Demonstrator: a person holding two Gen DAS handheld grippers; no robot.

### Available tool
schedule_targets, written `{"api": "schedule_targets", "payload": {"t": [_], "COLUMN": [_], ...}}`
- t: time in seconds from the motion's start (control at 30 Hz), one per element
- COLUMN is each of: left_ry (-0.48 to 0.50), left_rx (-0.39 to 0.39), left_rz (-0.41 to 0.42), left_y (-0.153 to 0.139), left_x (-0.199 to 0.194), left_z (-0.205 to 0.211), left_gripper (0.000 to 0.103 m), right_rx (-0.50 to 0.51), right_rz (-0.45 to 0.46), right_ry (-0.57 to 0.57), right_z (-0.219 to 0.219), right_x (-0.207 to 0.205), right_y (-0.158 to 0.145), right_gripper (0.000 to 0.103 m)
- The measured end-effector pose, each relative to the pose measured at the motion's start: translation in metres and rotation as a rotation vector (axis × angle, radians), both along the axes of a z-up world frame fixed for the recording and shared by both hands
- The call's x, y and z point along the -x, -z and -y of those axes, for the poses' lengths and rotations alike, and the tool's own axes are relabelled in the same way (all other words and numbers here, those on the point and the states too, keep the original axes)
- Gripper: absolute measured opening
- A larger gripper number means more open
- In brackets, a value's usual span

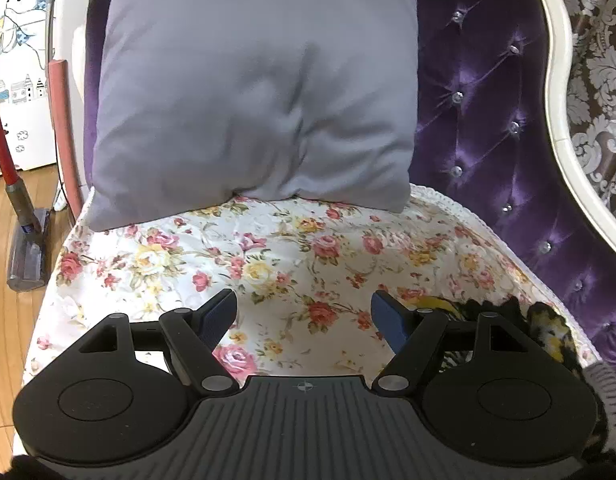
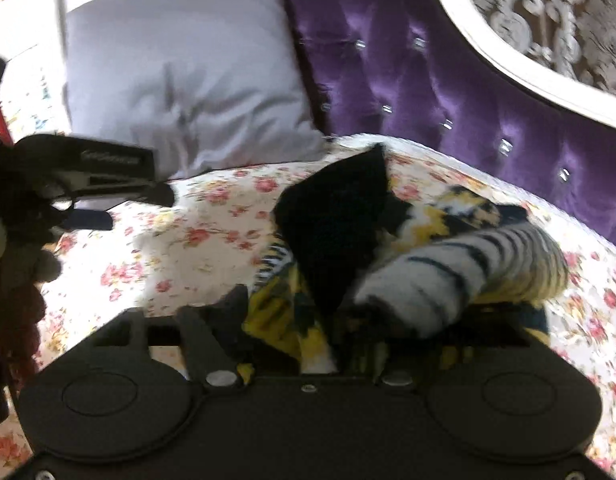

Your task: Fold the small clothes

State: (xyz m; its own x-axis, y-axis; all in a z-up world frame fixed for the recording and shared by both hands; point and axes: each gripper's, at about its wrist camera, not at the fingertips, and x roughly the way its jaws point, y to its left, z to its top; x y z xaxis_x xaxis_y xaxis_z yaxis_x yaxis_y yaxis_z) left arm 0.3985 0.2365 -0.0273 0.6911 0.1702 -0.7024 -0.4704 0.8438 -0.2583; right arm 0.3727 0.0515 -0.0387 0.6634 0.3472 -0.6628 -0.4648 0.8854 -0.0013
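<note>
- Right wrist view blurred; right gripper [image 2: 340, 312] mostly buried under the clothes pile [image 2: 388, 248]. Only its left finger [image 2: 235, 304] shows, the right one is hidden behind the cloth.
- Right jaws stand wide apart, cloth heaped between and over them; pads not seen pressing on it, so no firm grip can be read.
- Pile sits directly ahead of the right gripper and spills onto its body: a black knit piece [image 2: 340, 216] with a pointed corner on top, a white fuzzy piece with dark stripes [image 2: 448, 272] rolled into a tube to the right, yellow-black-white patterned cloth [image 2: 279, 312] below. Which garments these are cannot be told.
- Left gripper [image 1: 303, 316] fully visible, jaws open, nothing between them, blue ribbed pads [image 1: 388, 320] facing inward. Bare floral cover [image 1: 267, 256] under and ahead of it.
- In the left view the pile is cut off at the right edge, just beside the right finger.
- Left gripper also shows in the right view, far left, blurred, side-on [image 2: 103, 184].
- Grey pillow [image 1: 251, 92], soft, creased, stands ahead of the left gripper, hiding the backrest behind it.
- Purple tufted velvet backrest [image 1: 488, 100] with crystal buttons, cream curved frame [image 1: 556, 92], ahead-right.
- Quilted cover has a white crocheted edge.
- Red-handled vacuum [image 1: 23, 216] on wood floor, far left, partly cut off.
</note>
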Motion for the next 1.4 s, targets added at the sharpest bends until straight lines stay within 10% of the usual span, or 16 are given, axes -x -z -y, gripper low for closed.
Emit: {"api": "schedule_targets", "payload": {"t": [0.37,0.7,1.13,1.4], "left_ry": [-0.045,0.001,0.475,0.591], "left_rx": [-0.009,-0.059,-0.222,-0.385], "left_rz": [0.002,0.045,0.098,-0.075], "left_y": [-0.002,-0.009,-0.009,0.025], "left_x": [0.005,0.007,0.013,0.030], "left_z": [-0.013,-0.002,0.115,0.139], "left_gripper": [0.073,0.073,0.073,0.075], "right_rx": [0.010,-0.192,-0.113,-0.078], "right_rz": [0.110,0.103,0.025,-0.033], "right_ry": [-0.149,-0.128,0.160,0.170], "right_z": [-0.013,0.028,0.111,0.113], "right_x": [0.023,0.040,0.060,0.084], "right_y": [0.000,-0.013,0.008,0.036], "right_gripper": [0.082,0.082,0.082,0.089]}}
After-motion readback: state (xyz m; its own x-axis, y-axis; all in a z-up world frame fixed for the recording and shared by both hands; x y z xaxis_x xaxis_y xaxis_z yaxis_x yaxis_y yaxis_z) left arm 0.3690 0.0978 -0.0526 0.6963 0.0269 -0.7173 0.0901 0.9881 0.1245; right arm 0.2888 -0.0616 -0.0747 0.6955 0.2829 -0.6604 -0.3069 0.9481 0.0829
